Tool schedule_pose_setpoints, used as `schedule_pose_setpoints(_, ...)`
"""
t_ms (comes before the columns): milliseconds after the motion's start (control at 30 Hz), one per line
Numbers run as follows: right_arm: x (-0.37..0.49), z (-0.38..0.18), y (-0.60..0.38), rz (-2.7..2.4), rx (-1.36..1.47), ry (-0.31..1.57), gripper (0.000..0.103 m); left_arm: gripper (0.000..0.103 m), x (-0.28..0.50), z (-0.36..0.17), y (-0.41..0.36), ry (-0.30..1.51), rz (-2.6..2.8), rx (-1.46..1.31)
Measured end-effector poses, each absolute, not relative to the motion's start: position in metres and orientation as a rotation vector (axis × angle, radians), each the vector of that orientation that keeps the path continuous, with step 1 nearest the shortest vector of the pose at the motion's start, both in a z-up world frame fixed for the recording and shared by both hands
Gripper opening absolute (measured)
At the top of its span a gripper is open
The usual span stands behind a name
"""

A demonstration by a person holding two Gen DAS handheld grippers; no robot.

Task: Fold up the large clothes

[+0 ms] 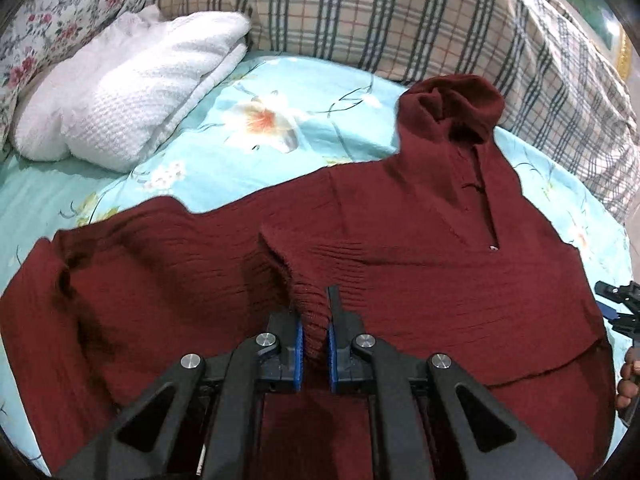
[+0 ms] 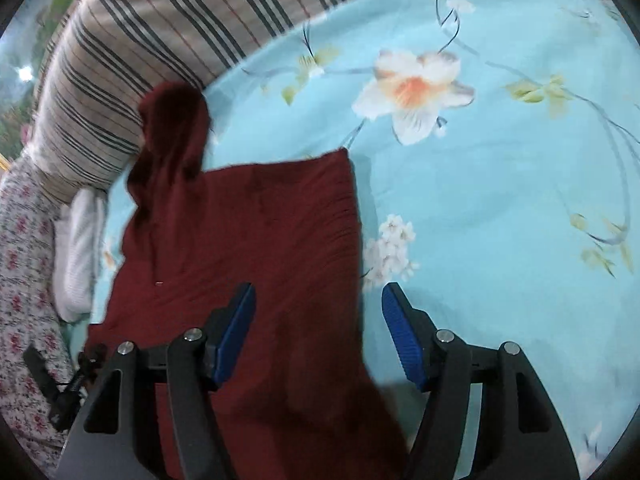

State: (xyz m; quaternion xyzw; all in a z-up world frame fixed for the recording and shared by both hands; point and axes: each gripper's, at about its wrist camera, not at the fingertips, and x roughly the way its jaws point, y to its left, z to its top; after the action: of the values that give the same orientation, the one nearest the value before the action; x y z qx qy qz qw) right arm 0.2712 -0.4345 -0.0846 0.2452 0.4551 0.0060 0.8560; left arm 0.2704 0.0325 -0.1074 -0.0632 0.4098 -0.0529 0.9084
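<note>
Surface: bed (image 1: 256, 168), light blue floral sheet.
On it, centre: maroon knit garment (image 1: 400, 280), spread flat, hood toward plaid bolster (image 1: 360, 12).
On it, far left: folded white towel (image 1: 132, 92).
Beside towel: floral pillow (image 1: 52, 12).

Sweater (image 1: 400, 280) spread on the bed (image 1: 240, 168) ahead of the left gripper (image 1: 316, 320), folded towel (image 1: 132, 88) far-left, pillows (image 1: 360, 12) behind.

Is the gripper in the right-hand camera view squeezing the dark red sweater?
No, the right gripper stands open, its blue pads spread apart above the dark red sweater without pressing on it.
</note>
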Motion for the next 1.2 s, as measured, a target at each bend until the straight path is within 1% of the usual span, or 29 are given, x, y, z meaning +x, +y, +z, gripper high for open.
schedule_pose_setpoints(33, 0.278, -0.09, -0.435, 0.023, 0.512, 0.97, 0.065, 0.008, 0.269, -0.109, 0.036, 0.848, -0.107, -0.131)
schedule_pose_setpoints(67, 0.282, -0.093, -0.436, 0.04, 0.505, 0.976, 0.043, 0.008, 0.268, -0.11, 0.037, 0.851, -0.107, -0.13)
schedule_pose_setpoints(100, 0.283, -0.096, -0.435, 0.049, 0.488, 0.986, 0.015, 0.008, 0.267, -0.112, 0.037, 0.855, -0.107, -0.126)
schedule_pose_setpoints(133, 0.286, -0.097, -0.434, 0.051, 0.476, 1.008, 0.008, 0.008, 0.266, -0.113, 0.036, 0.858, -0.11, -0.119)
schedule_pose_setpoints(267, 0.286, -0.082, -0.44, 0.017, 0.442, 0.958, 0.008, 0.008, 0.263, -0.111, 0.028, 0.849, -0.128, -0.101)
schedule_pose_setpoints(400, 0.289, -0.092, -0.436, -0.023, 0.392, 1.01, 0.01, 0.008, 0.266, -0.118, 0.023, 0.868, -0.119, -0.087)
schedule_pose_setpoints(433, 0.287, -0.091, -0.434, -0.036, 0.382, 1.006, 0.015, 0.008, 0.266, -0.119, 0.023, 0.873, -0.119, -0.086)
schedule_pose_setpoints(533, 0.265, -0.067, -0.421, -0.096, 0.313, 0.925, 0.016, 0.008, 0.265, -0.12, 0.024, 0.872, -0.121, -0.082)
schedule_pose_setpoints(600, 0.25, -0.055, -0.406, -0.019, 0.315, 0.876, 0.016, 0.009, 0.265, -0.121, 0.023, 0.876, -0.118, -0.079)
schedule_pose_setpoints(667, 0.248, -0.065, -0.392, 0.067, 0.313, 0.935, 0.016, 0.01, 0.264, -0.121, 0.022, 0.883, -0.117, -0.082)
schedule_pose_setpoints(733, 0.251, -0.087, -0.39, 0.027, 0.29, 1.028, 0.015, 0.013, 0.26, -0.118, 0.025, 0.89, -0.132, -0.103)
schedule_pose_setpoints(767, 0.251, -0.093, -0.393, 0.015, 0.298, 1.042, 0.015, 0.018, 0.256, -0.115, 0.028, 0.889, -0.139, -0.113)
schedule_pose_setpoints(800, 0.247, -0.094, -0.4, 0.029, 0.352, 1.016, 0.015, 0.023, 0.25, -0.111, 0.032, 0.886, -0.143, -0.118)
schedule_pose_setpoints(867, 0.241, -0.088, -0.404, 0.026, 0.401, 1.004, 0.017, 0.024, 0.231, -0.1, 0.046, 0.868, -0.143, -0.111)
schedule_pose_setpoints(900, 0.235, -0.08, -0.402, 0.034, 0.402, 0.983, 0.018, 0.027, 0.221, -0.096, 0.054, 0.857, -0.14, -0.099)
schedule_pose_setpoints(933, 0.23, -0.074, -0.396, 0.054, 0.398, 0.962, 0.021, 0.03, 0.213, -0.093, 0.061, 0.851, -0.136, -0.086)
schedule_pose_setpoints(1000, 0.216, -0.061, -0.383, 0.113, 0.396, 0.923, 0.032, 0.045, 0.191, -0.088, 0.081, 0.841, -0.099, -0.046)
schedule_pose_setpoints(1033, 0.208, -0.056, -0.377, 0.132, 0.394, 0.911, 0.041, 0.049, 0.182, -0.088, 0.091, 0.843, -0.083, -0.035)
schedule_pose_setpoints(1067, 0.204, -0.053, -0.37, 0.142, 0.392, 0.907, 0.046, 0.054, 0.173, -0.089, 0.1, 0.85, -0.068, -0.026)
schedule_pose_setpoints(1167, 0.191, -0.056, -0.348, 0.185, 0.396, 0.916, 0.046, 0.056, 0.151, -0.096, 0.128, 0.897, -0.026, -0.018)
schedule_pose_setpoints(1200, 0.186, -0.059, -0.342, 0.2, 0.406, 0.927, 0.046, 0.058, 0.144, -0.097, 0.136, 0.909, -0.012, -0.023)
